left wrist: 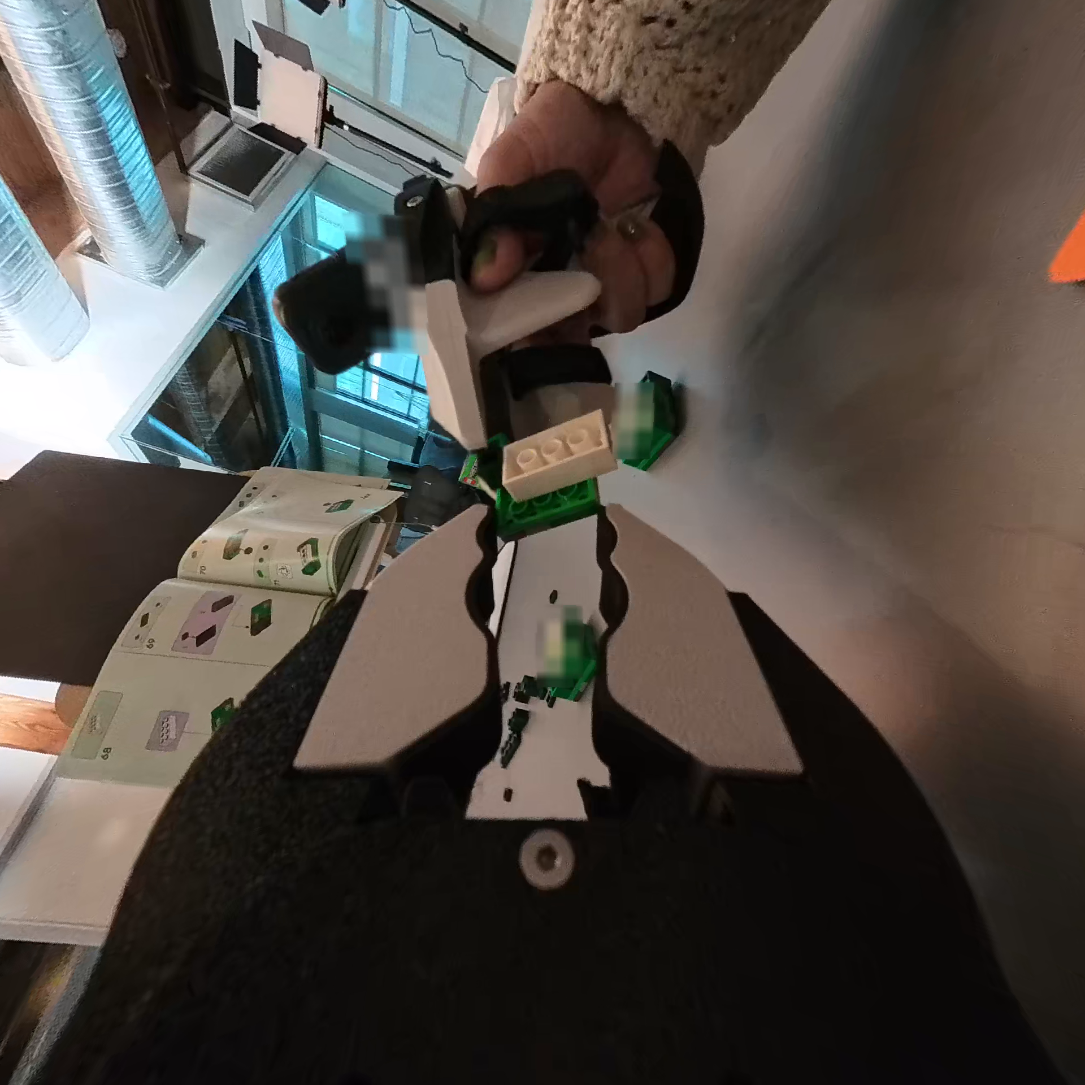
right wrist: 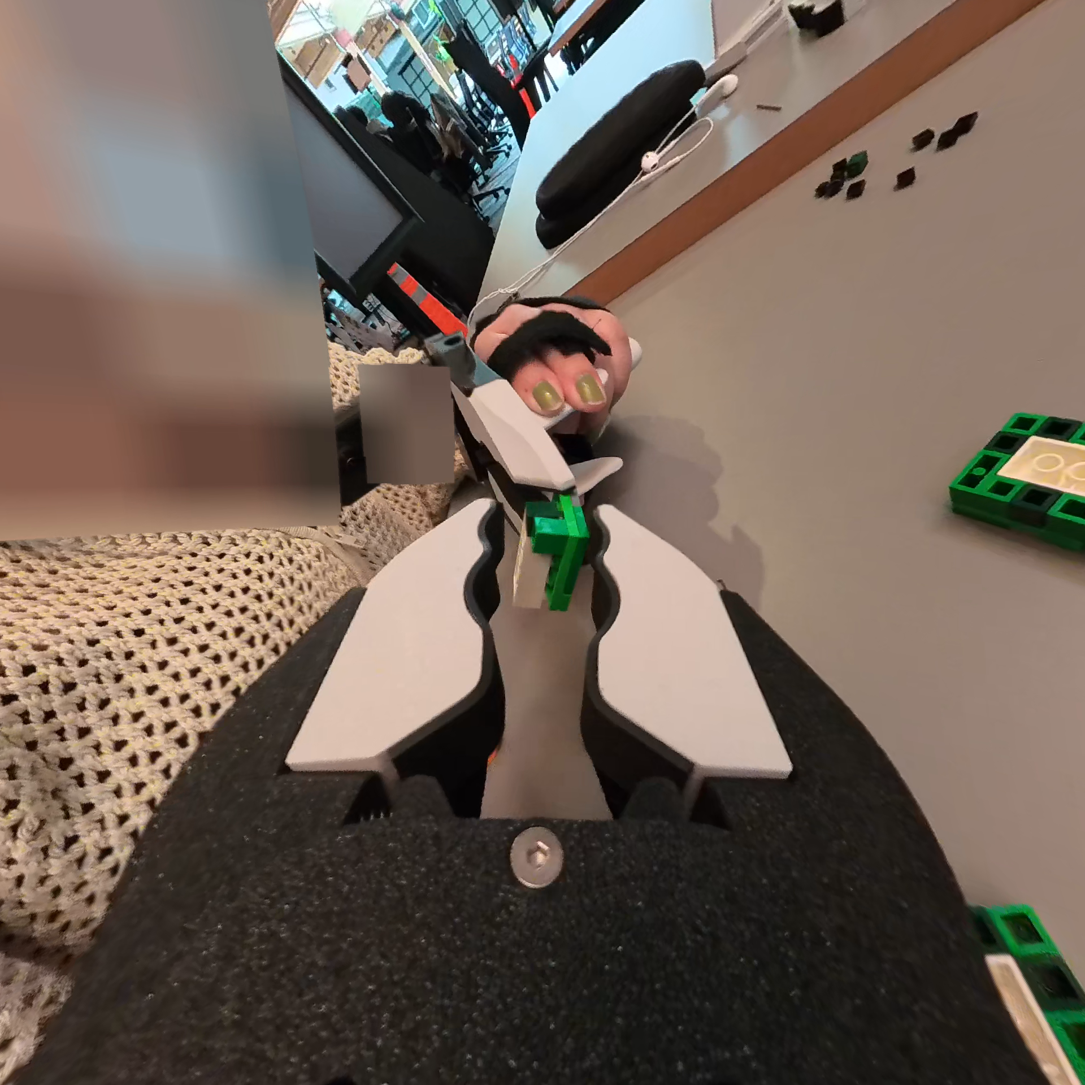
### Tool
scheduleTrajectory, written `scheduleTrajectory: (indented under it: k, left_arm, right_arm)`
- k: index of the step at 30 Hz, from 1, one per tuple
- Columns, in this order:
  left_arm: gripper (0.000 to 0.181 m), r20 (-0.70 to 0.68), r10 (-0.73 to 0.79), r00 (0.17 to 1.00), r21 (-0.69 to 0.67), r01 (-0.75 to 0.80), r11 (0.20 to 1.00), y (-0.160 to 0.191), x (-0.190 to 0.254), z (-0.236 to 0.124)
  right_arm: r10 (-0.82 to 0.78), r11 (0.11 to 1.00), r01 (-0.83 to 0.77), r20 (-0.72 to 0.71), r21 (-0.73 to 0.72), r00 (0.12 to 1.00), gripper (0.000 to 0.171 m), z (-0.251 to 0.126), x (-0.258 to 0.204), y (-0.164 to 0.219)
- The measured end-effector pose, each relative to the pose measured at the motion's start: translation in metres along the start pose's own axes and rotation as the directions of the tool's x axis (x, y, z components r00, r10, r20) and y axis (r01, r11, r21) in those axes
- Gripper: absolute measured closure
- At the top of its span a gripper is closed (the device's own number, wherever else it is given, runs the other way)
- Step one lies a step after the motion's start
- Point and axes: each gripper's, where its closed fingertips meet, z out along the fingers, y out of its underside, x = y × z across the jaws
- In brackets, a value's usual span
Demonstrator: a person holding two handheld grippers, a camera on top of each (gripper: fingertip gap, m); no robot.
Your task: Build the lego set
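Green sub-assembly (left wrist: pixel 543 506) held off the table (right wrist: pixel 822 411), beside the instruction booklet (left wrist: pixel 252 587), white brick (left wrist: pixel 558 464) on it.
Left gripper (left wrist: pixel 546 528) pinches the green part. Right gripper (right wrist: pixel 546 522) brackets the brick, contact not discernible. Judged light, rigid and smooth: grip flat side walls and press squarely on the studs. Only the left view shows the booklet, and only the right view shows a green-and-white build (right wrist: pixel 1021 487), well apart from the booklet.
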Motion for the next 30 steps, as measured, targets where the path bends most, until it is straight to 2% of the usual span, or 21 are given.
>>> scheduleTrajectory:
  k: [5, 9, 11, 15, 18, 30]
  left_arm:
    - [0.149, -0.013, 0.027, 1.0, -0.006, -0.027, 1.0, 0.0, 0.003, 0.001]
    - [0.149, -0.03, 0.07, 0.997, 0.016, -0.069, 0.997, -0.004, 0.008, 0.0]
    - [0.149, -0.044, 0.115, 0.992, 0.026, -0.114, 0.993, -0.006, 0.013, 0.0]
    - [0.149, -0.064, 0.162, 0.985, 0.039, -0.16, 0.986, -0.011, 0.021, 0.001]
    - [0.149, -0.07, 0.164, 0.984, 0.047, -0.161, 0.986, -0.012, 0.022, 0.001]
    - [0.149, -0.086, 0.178, 0.98, 0.053, -0.174, 0.983, -0.014, 0.025, 0.002]
  right_arm:
    - [-0.152, 0.985, 0.142, -0.096, -0.096, 0.984, 0.138, -0.009, 0.002, -0.001]
    - [-0.347, 0.9, 0.289, -0.132, -0.327, 0.929, 0.136, -0.014, 0.0, 0.005]
    - [-0.379, 0.849, 0.301, -0.102, -0.434, 0.92, 0.135, -0.014, -0.001, 0.009]
    - [-0.371, 0.732, 0.274, -0.027, -0.623, 0.928, 0.132, -0.01, -0.001, 0.023]
    - [-0.374, 0.641, 0.269, 0.014, -0.719, 0.927, 0.136, -0.009, 0.001, 0.033]
    - [-0.29, 0.555, 0.247, 0.093, -0.794, 0.952, 0.152, -0.006, -0.001, 0.038]
